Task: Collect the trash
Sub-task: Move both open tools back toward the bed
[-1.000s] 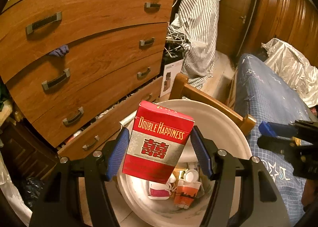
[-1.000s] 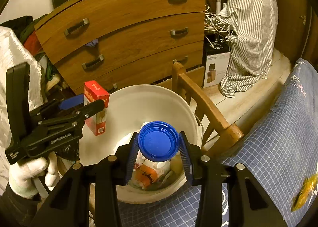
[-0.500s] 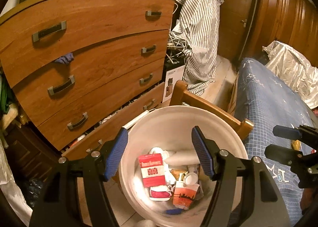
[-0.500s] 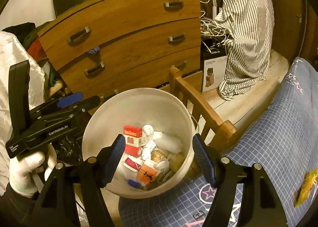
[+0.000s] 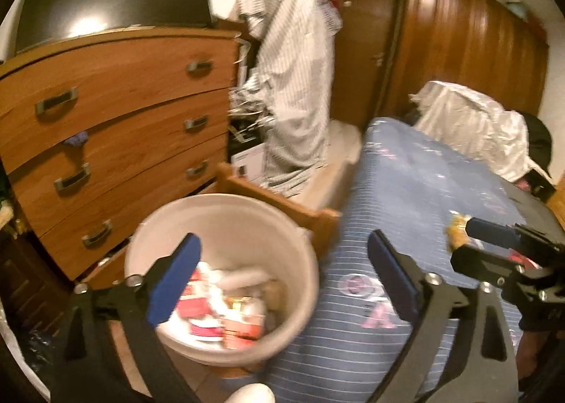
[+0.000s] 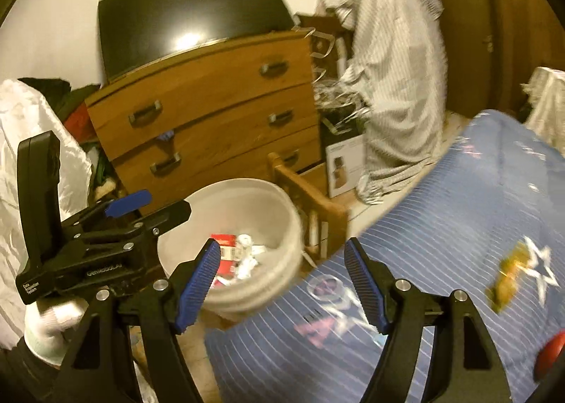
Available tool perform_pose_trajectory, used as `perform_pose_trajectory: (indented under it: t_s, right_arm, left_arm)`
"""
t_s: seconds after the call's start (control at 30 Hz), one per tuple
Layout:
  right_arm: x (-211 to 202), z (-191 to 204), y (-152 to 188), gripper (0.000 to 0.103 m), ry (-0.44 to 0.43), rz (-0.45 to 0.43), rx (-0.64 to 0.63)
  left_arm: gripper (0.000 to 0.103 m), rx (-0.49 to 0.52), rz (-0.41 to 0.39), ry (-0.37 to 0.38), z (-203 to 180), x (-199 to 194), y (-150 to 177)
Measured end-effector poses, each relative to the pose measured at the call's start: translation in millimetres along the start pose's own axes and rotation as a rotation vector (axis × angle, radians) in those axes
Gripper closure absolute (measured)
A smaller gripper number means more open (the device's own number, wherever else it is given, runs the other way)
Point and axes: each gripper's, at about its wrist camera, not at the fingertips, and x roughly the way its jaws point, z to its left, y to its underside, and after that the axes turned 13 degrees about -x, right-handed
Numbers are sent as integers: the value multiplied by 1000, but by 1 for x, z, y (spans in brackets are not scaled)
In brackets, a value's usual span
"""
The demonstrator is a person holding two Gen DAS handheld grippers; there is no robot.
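Right wrist view: 2 grippers, left gripper and right gripper, jaws just opened wider, nothing held; yellow wrapper beside white bucket, easily crumpled or missed.

We see our right gripper with its jaws just opened wider and nothing between them, over the edge of the blue bed cover. The white bucket beside the bed holds a red box and pale scraps. Our left gripper, in a white-gloved hand, hangs at the bucket's left rim. A yellowish wrapper, perhaps, lies blurred on the cover.
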Motion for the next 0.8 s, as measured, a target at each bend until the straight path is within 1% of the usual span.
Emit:
perform_pose_trajectory:
  t_s: [0.07, 0.13, 0.3, 0.43, 0.57, 0.67, 0.77, 0.8]
  right_arm:
    - [-28, -10, 19, 29, 40, -18, 15]
    - [-67, -24, 44, 29, 98, -38, 41]
    - [-155, -58, 105, 27, 229, -89, 119]
    - [-215, -78, 153, 26, 334, -97, 169]
    - [-261, -89, 199, 25, 408, -91, 209]
    - [-285, -93, 225, 25, 450, -92, 231]
    - [-315, -97, 252, 23, 507, -107, 262]
    - [-320, -99, 257, 22, 516, -111, 273]
  left_arm:
    - [6, 7, -5, 33, -25, -8, 13]
    - [6, 21, 2, 80, -45, -12, 23]
    - [6, 71, 11, 154, -97, -22, 55]
    - [6, 122, 14, 222, -139, -32, 80]
    - [6, 184, 13, 295, -186, -48, 108]
    - [6, 220, 29, 349, -216, -55, 125]
    - [6, 264, 37, 376, -244, -64, 141]
    - [6, 278, 44, 392, -253, -66, 147]
